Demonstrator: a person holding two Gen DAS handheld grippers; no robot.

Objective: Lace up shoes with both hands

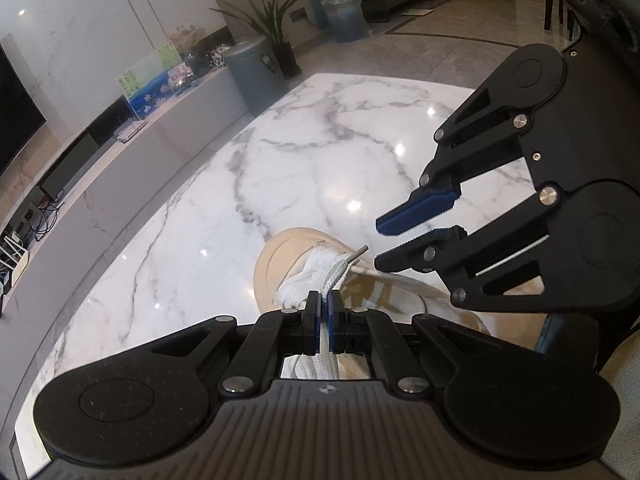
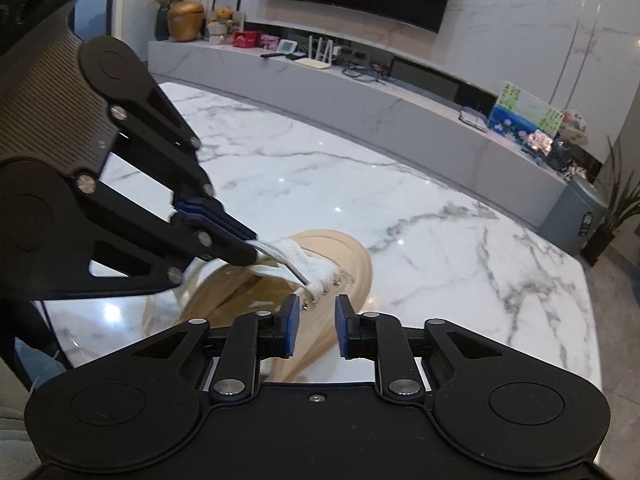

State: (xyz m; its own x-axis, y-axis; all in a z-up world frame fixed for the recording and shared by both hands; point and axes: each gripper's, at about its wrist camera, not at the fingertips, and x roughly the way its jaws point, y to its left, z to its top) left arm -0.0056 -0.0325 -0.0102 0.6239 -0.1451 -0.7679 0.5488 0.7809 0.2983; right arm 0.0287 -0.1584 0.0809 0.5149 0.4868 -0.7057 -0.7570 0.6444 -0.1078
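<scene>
**Marble bench, tan shoe, one white lace pinched**

Marble, white with grey veins, makes up the bench [image 2: 460, 240], and every place below is told from the tan shoe [image 2: 332, 256] that rests on it, toe pointing away from the person.

The shoe looks stiff in the sole and toe cap, so I judge it will stay put under light pulls, though on this glossy stone a hard tug could slide it.

Over the shoe's near, open end hangs the left gripper [image 1: 323, 312], its jaws clenched on the white lace [image 1: 320, 276]; strands run from them forward to the crossings above the tongue.

To the shoe's right side comes the right gripper [image 2: 316, 330], jaws released with a clear gap between them, just short of the row of metal eyelets [image 2: 334, 284].

The lace is flat, woven and soft: it will fold, twist and slip if held loosely, so a firm pinch close to the end is the safer hold.

Smallest of all, a grey aglet [image 1: 358, 253] sticks up from the bundle above the shoe's lacing, toward the right gripper. Being the only rigid part of the lace, it is the likeliest place to take hold for steering through an eyelet.

How many eyelets are already threaded cannot be told.
</scene>
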